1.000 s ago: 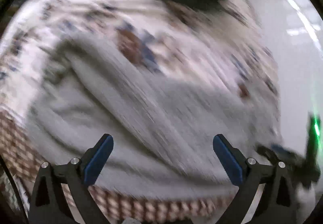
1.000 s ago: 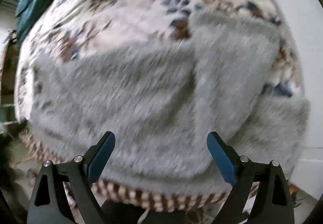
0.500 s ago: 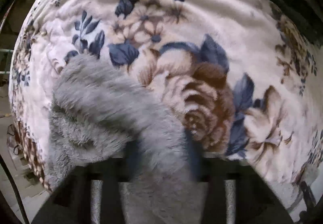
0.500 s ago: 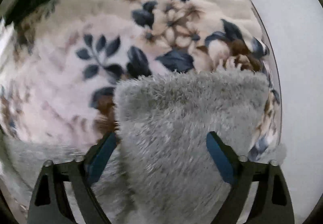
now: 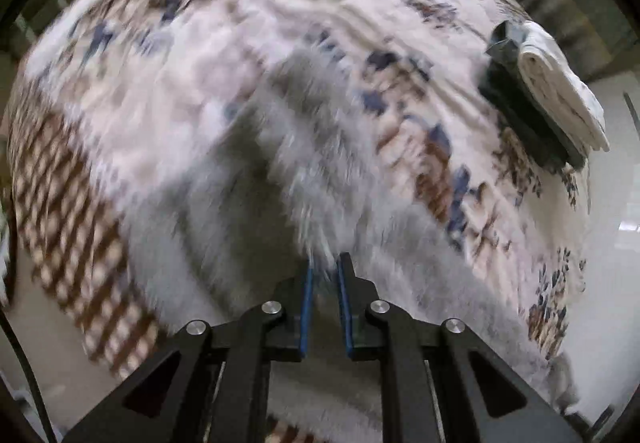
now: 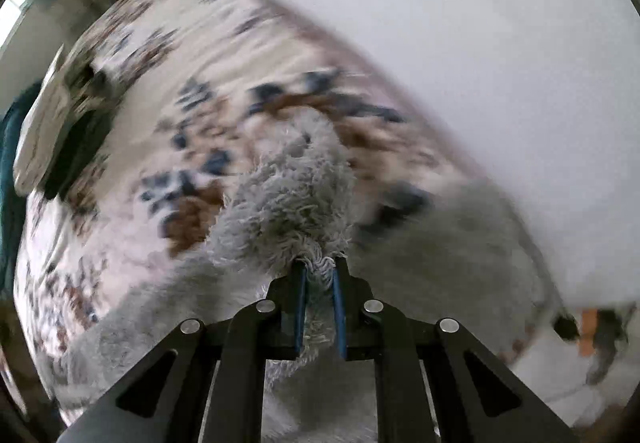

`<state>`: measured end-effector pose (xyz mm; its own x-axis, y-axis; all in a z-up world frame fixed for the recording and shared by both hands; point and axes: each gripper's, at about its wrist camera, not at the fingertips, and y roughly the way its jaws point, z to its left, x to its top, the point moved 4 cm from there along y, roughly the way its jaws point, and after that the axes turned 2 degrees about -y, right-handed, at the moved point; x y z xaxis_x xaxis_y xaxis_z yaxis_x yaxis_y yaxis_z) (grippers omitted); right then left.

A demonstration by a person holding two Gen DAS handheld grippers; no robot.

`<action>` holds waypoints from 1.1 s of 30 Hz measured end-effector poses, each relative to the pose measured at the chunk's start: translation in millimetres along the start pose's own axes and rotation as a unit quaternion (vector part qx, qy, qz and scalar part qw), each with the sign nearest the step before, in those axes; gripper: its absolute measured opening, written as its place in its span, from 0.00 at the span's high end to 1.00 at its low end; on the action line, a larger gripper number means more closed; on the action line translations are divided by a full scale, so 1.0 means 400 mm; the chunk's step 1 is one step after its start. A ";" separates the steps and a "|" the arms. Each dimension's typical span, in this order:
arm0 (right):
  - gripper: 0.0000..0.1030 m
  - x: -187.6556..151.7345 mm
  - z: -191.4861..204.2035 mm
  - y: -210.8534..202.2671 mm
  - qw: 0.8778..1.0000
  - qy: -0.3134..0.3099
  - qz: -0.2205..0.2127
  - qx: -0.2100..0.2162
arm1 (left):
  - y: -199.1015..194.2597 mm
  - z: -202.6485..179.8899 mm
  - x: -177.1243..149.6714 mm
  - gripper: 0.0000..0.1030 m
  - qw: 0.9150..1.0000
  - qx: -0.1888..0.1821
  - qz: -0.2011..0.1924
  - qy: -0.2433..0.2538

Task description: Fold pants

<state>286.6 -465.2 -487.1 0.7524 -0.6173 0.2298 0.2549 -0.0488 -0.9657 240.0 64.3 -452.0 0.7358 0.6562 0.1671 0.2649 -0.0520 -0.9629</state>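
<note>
The grey fleece pants (image 5: 288, 163) lie on a floral blanket (image 5: 200, 43), blurred by motion. In the left wrist view my left gripper (image 5: 324, 263) has its jaws closing, and the blue pads pinch a fold of the grey fleece. In the right wrist view the pants (image 6: 292, 195) bunch up into a tuft in front of the fingers. My right gripper (image 6: 318, 267) also has its jaws closing, with a twist of fleece squeezed between its pads. Both grippers point steeply down at the blanket (image 6: 180, 75).
A stack of folded clothes (image 5: 560, 95), white on dark, sits on the blanket's far right; it appears at the left in the right wrist view (image 6: 44, 123). Pale floor (image 6: 440, 23) lies beyond the blanket's edge. A teal cloth (image 6: 8, 163) shows at the far left.
Both grippers went from wide open over the spread pants to pinched on the fleece. Both views have swung and rolled, and the pant legs now bunch at the fingertips.
</note>
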 end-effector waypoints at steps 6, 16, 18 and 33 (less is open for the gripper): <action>0.85 -0.104 -0.192 0.089 0.994 0.096 0.054 -0.029 | 0.096 0.079 -0.148 0.90 0.997 -0.021 0.060 -0.041; 0.31 -0.287 -0.127 0.175 0.971 0.180 0.138 0.080 | 0.139 0.000 -0.021 0.35 0.991 -0.087 0.048 -0.085; 0.31 -0.327 -0.100 0.216 0.964 0.192 0.159 0.088 | 0.183 -0.023 0.026 0.35 0.993 -0.069 0.054 -0.076; 0.94 -0.379 -0.077 0.110 0.984 0.135 0.102 0.055 | 0.019 0.154 -0.038 0.93 0.999 0.002 -0.007 -0.046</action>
<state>165.0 -397.8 -568.3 0.6095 -0.7925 -0.0227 0.1900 0.1738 -0.9663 192.6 100.2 -475.0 0.6712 0.7236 0.1611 0.2724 -0.0386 -0.9614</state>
